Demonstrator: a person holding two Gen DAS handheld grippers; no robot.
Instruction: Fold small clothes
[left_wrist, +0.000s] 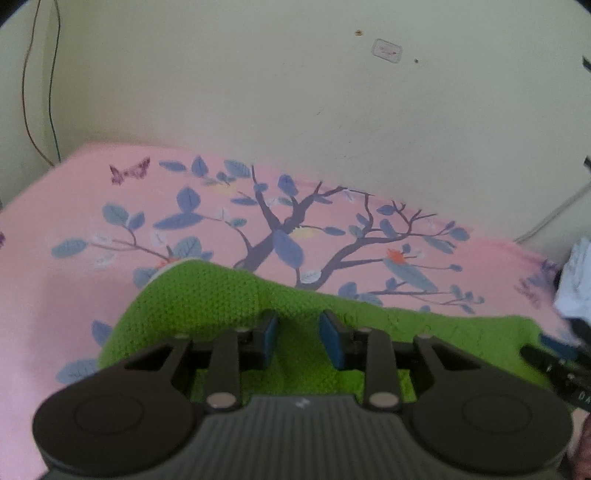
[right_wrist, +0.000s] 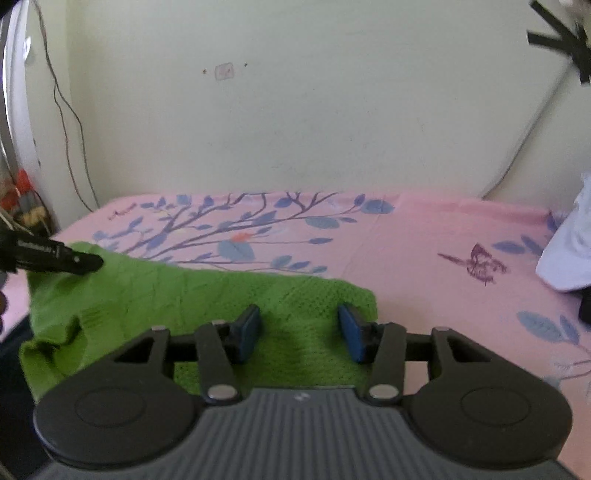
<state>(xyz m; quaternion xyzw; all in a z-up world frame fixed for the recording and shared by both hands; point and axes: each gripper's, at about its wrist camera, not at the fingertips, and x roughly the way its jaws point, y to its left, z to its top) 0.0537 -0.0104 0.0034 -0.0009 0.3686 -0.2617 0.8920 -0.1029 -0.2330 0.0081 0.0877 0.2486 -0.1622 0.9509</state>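
A bright green knitted garment (right_wrist: 207, 295) lies spread on the bed, near its front edge, on a pink bedsheet printed with blue-leaved branches and purple butterflies (right_wrist: 424, 236). In the right wrist view the knit runs from the left side of the bed to a squared right edge just past the right tool's fingers; at the lower left it bunches into a rumpled fold that hangs toward the bed's edge. In the left wrist view the same green garment (left_wrist: 207, 295) rises in a hump at its left end and stretches flatter to the right.

The left tool (left_wrist: 297, 338) sits low over the garment with its blue-padded fingers (left_wrist: 332, 341) apart and only green knit showing in the gap between them; whether the pads touch the fabric cannot be told. The right tool (right_wrist: 299, 334) is likewise spread, its blue pads (right_wrist: 351, 332) wide apart above the garment's right part, holding nothing. The dark tip of the left tool (right_wrist: 74, 258) shows at the left of the right wrist view, over the garment's far left corner.

At the bed's right side lies a white crumpled cloth (right_wrist: 565, 251). Behind the bed stands a pale cream wall (right_wrist: 314, 129) bearing a small sticker (right_wrist: 224, 71), with thin dark wires (right_wrist: 66, 122) hanging at the left.
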